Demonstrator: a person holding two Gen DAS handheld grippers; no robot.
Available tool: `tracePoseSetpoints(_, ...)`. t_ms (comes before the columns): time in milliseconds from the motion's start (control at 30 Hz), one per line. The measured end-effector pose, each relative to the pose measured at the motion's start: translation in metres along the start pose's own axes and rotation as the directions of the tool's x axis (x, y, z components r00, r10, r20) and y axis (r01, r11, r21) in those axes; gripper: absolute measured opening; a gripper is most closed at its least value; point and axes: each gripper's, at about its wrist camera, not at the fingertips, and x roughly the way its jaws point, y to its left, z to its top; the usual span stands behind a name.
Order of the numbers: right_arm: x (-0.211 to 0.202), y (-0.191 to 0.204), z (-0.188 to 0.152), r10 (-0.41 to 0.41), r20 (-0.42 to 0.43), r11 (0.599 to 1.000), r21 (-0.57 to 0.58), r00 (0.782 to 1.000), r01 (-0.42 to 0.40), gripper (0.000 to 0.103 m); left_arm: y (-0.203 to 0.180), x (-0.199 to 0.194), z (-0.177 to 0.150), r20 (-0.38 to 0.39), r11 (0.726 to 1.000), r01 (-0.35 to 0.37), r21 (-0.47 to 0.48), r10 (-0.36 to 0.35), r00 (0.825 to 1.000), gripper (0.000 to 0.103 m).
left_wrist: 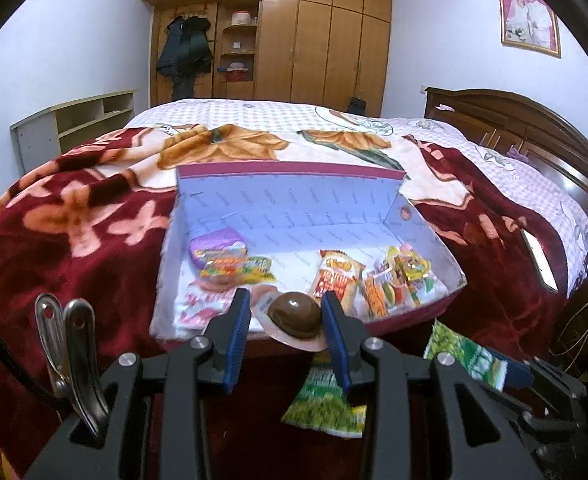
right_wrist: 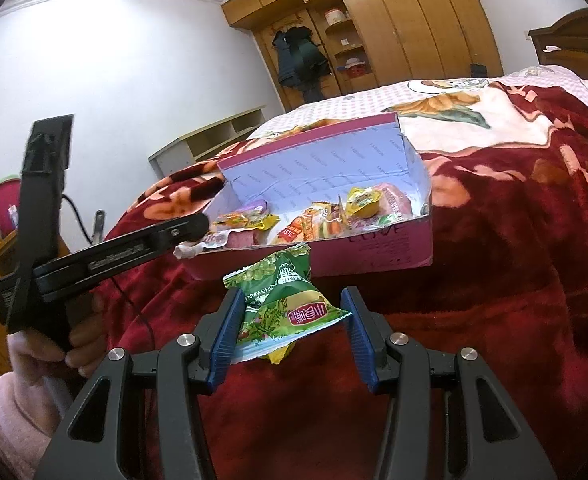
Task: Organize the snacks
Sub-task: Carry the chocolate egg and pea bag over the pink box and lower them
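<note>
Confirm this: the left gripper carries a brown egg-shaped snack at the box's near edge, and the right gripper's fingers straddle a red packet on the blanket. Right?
Not quite. The packet between the right gripper fingers is green, as the right wrist view shows. The left gripper, brown snack and box are as stated.

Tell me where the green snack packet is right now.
The green snack packet sits between the right hand-held gripper's fingers, above the red blanket, just in front of the pink box's near wall.

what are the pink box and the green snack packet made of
The pink box looks like thin matte cardboard: creased, ragged-edged walls with a printed paper lining. The green snack packet seems to be glossy plastic film: it crinkles, catches light, and has a serrated sealed edge.
</note>
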Motion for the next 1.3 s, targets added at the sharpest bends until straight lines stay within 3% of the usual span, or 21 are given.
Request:
tracePoseSetpoints(567,0.003,-0.011,0.014,-0.035,0.010,0.999,-0.004,0.999,0.035,0.051,-0.004,0.077,0.010,-0.018,1.000,-0.022,0.008,0.022,1.000,0.039)
tracePoseSetpoints(633,0.006,-0.012,0.016,-0.039,0.010,0.999,-0.005,0.999,0.039,0.051,-0.003,0.078,0.009,-0.006,1.000,-0.024,0.006,0.024,1.000,0.040)
tracePoseSetpoints(733,0.009,-0.013,0.021,-0.046,0.013,0.999,-0.010,0.999,0.046,0.051,-0.006,0.077,0.008,0.006,1.000,-0.021,0.018,0.021,1.000,0.053)
tracePoseSetpoints(833,0.011,-0.012,0.027,-0.052,0.020,0.998,-0.016,0.998,0.053,0.051,-0.007,0.079,0.006,0.017,0.999,-0.038,0.017,0.037,0.999,0.059)
tracePoseSetpoints(1300,0.040,-0.026,0.066,-0.126,0.067,0.991,-0.031,0.990,0.128,0.051,-0.001,0.080,0.006,0.032,0.999,-0.036,-0.020,0.036,0.999,0.059)
